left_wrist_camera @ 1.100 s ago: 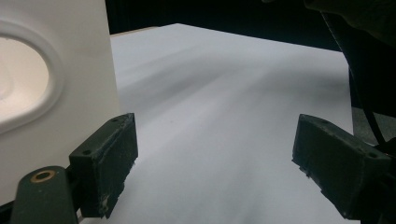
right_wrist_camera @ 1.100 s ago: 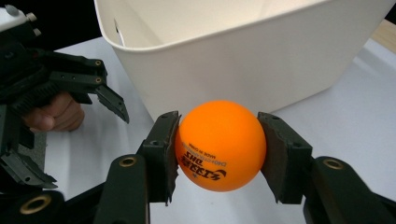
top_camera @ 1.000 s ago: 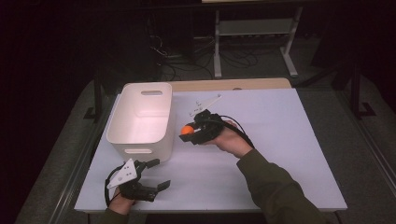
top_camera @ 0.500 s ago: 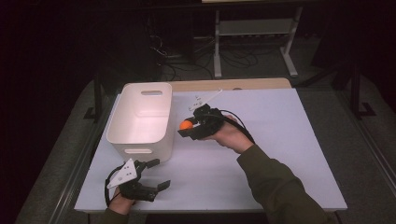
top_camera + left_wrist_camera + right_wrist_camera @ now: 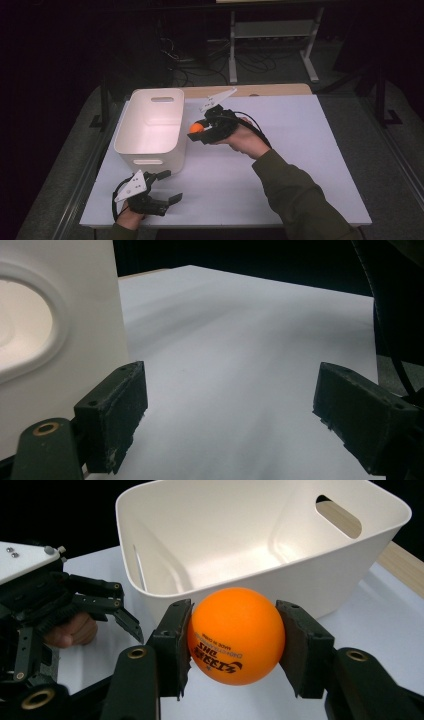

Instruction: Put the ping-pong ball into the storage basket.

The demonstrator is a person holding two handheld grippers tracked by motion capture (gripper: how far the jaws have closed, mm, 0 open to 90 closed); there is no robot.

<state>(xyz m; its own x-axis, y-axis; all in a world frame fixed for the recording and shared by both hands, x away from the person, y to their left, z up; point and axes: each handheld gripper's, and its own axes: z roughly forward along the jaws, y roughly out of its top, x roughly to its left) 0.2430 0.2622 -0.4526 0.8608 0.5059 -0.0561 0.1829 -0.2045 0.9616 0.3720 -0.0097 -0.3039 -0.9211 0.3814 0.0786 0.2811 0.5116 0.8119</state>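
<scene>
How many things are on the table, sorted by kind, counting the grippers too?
Orange ball: 1
White bin: 1
Grippers: 2, left gripper and right gripper
Total: 4

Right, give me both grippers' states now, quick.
Left gripper: open, holding nothing.
Right gripper: closed on the orange ball.

ball: smooth orange plastic | bin: glossy white plastic | table: matt white, perhaps laminate
</scene>
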